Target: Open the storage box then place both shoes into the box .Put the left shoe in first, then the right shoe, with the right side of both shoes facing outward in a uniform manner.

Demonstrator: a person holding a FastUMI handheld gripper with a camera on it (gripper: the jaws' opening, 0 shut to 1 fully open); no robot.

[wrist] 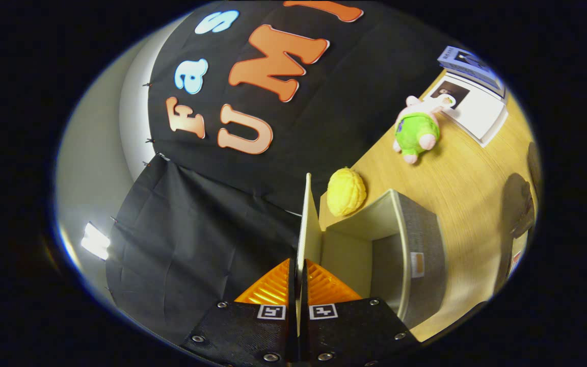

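Fingers: we see them clamped on the lid, lower centre.
Storage box: open, right of the lid, long axis upward.

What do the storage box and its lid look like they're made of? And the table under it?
Storage box: seemingly grey woven fabric outside, smooth matt cream lining inside, probably board-stiffened. Lid: thin, flat and rigid, likely the same covered board; the gripper is shut on its edge. Table: light wood grain with slight sheen, wood or laminate.

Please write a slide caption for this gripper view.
Gripper shut on the storage box lid, lifted open.
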